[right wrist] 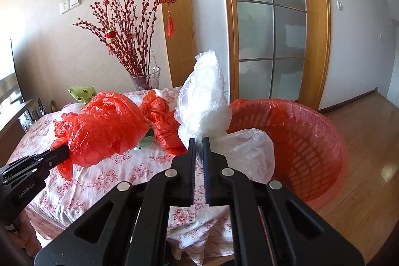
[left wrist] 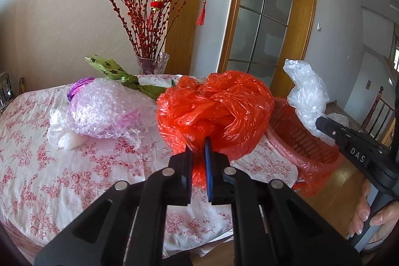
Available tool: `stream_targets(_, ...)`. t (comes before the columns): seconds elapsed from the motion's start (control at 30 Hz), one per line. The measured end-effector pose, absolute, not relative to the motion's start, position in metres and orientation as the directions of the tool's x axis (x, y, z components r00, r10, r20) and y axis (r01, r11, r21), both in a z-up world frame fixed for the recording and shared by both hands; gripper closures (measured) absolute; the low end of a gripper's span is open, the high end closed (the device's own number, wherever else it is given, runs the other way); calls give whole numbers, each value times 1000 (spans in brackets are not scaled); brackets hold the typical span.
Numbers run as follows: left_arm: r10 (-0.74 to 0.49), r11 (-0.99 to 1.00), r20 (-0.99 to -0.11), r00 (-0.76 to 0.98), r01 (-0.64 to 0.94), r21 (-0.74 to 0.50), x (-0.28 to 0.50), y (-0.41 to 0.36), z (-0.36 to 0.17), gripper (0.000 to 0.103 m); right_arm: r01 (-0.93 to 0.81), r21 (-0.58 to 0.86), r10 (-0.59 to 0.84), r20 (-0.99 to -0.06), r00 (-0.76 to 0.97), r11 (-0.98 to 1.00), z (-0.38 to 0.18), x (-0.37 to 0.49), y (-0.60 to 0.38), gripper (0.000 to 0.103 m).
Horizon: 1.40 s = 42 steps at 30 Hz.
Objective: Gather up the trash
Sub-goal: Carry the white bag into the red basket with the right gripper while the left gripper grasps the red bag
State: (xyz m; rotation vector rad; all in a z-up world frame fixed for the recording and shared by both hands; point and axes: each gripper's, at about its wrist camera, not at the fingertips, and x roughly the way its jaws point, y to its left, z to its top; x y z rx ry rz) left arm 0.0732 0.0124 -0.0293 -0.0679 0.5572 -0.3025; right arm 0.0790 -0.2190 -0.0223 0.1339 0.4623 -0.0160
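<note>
Each claw is matte black with angular linkage arms and round silver pivot pins. The left claw (left wrist: 198,148) carries a blue inner pad; the right claw (right wrist: 198,147) has ribbed inner faces. White lettering marks the bodies. The right hand (left wrist: 374,213) shows bare skin.

The right gripper (right wrist: 198,141) pinches a crumpled white plastic bag (right wrist: 204,101) between nearly closed fingers, holding it upright just left of a red basket (right wrist: 294,141) lined with red plastic. A second clear bag (right wrist: 247,148) drapes over the basket's near rim. At left, the left gripper (right wrist: 58,155) clamps a bunched red plastic bag (right wrist: 104,126) above the floral tabletop (right wrist: 99,181). Another red bag (right wrist: 162,124) lies between them. Far behind stands a glass vase (right wrist: 146,79) of red branches.
</note>
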Motion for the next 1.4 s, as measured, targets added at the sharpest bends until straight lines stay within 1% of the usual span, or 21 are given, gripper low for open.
stream_targets(0.4,-389,920,-490,780,352,-171,94,-39,-18,93,174,170,-87,-429,899,970,-20,72,-272,97)
stream_targets(0.63,-437,897,-495,751,403,-180,110,-78,-17,93,228,191,-128,-426,895,955,-20,73,-298,97)
stream_targets(0.97,-482,870,-513,710,456,-186,133,-131,-22,93,269,248,-145,-425,894,931,-18,82,-330,97)
stream_targets(1.23,-519,848,-530,670,478,-227,148,-159,-29,92,289,277,-151,-429,890,916,-17,96,-349,97)
stream_targets(1.3,-528,844,-537,658,479,-242,154,-164,-32,89,291,298,-144,-432,891,909,-18,101,-354,94)
stream_targets(1.33,-530,842,-542,652,479,-247,155,-166,-34,87,292,308,-139,-435,890,906,-19,102,-357,87)
stream_targets(1.37,-531,842,-548,647,477,-253,157,-168,-36,83,292,315,-134,-439,888,903,-20,103,-360,76)
stream_targets(1.4,-532,842,-550,644,474,-259,158,-167,-37,78,298,313,-141,-439,888,902,-20,103,-361,70)
